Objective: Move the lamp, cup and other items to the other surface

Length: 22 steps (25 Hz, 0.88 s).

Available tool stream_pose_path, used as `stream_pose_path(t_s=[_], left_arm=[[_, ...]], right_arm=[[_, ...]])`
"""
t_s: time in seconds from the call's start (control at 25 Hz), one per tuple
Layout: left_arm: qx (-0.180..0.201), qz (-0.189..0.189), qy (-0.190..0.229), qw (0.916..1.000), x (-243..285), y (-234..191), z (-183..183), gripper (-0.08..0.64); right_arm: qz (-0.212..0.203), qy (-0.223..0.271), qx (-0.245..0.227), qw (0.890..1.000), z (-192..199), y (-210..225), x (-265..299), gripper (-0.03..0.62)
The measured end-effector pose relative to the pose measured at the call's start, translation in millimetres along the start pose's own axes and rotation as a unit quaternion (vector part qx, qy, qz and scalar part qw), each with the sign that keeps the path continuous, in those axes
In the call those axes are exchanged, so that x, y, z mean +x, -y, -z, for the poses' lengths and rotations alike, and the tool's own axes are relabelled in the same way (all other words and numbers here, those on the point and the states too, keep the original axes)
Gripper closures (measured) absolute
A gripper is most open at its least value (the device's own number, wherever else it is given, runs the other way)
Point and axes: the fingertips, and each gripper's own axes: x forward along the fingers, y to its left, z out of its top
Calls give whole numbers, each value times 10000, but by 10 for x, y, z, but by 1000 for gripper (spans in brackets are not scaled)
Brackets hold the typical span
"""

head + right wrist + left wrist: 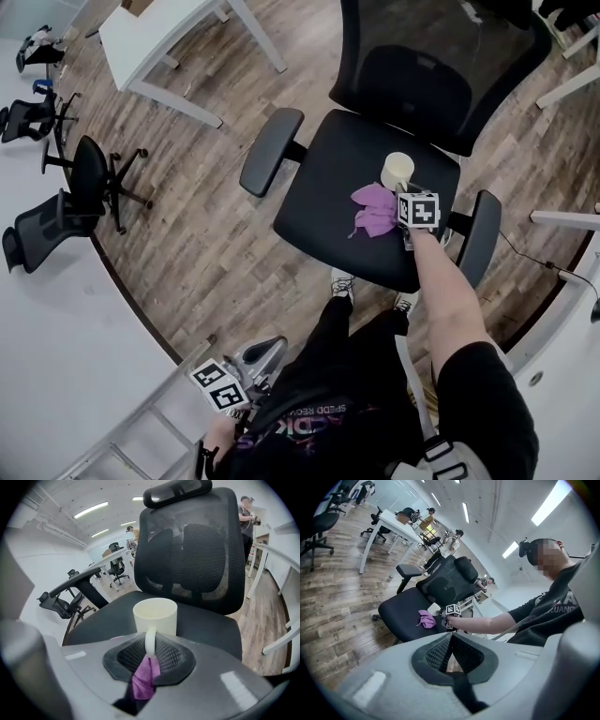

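A: Purple cloth sits in the right gripper together with the handle of the cup. The jaws are nearly closed and pinch both. The cup stands upright on the black chair seat, with the rest of the cloth just beside it.

B: Risk on the lift?

A: The grip is on the thin handle only, so I judge the cup may swing or tip about the pads. Cloth between pad and handle could let it slip. The cloth could also ride along and drop off on the way.

B: The seat itself?

A: It is padded, so a sideways nudge could topple the cup.

B: Left gripper?

A: Its jaws are together with nothing in them, and it is well apart from the chair. It gives no support.
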Motion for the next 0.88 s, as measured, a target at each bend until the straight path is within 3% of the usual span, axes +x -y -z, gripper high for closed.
stream_pose_path(t_s=[0.12, 0.2, 0.44, 0.52, 0.56, 0.76, 0.88], left_arm=[[36, 70, -53, 10000, 35, -8, -23, 562], [36, 101, -63, 9999, 42, -13, -32, 563], [181, 413, -136, 9989, 102, 64, -153, 563], [353, 761, -201, 9963, 262, 105, -282, 563], [448, 932, -253, 9943, 344, 140, -350, 561], [880, 1552, -616, 9820, 502, 471, -508, 563], [1200, 1983, -1014, 9675, 607, 692, -526, 563]], right_arm=[[-37, -115, -46, 9999, 40, 1, 5, 527], [36, -220, -53, 9997, 90, 16, -30, 430], [283, -78, 445, 9986, 286, -119, -423, 434], [235, 244, 735, 9967, 233, -151, -747, 506], [77, 401, 887, 9952, 203, -212, -921, 590], [-1243, 804, 1388, 9792, 323, -898, -1829, 589], [-1594, 1175, 1533, 9681, 358, -1187, -2444, 589]])
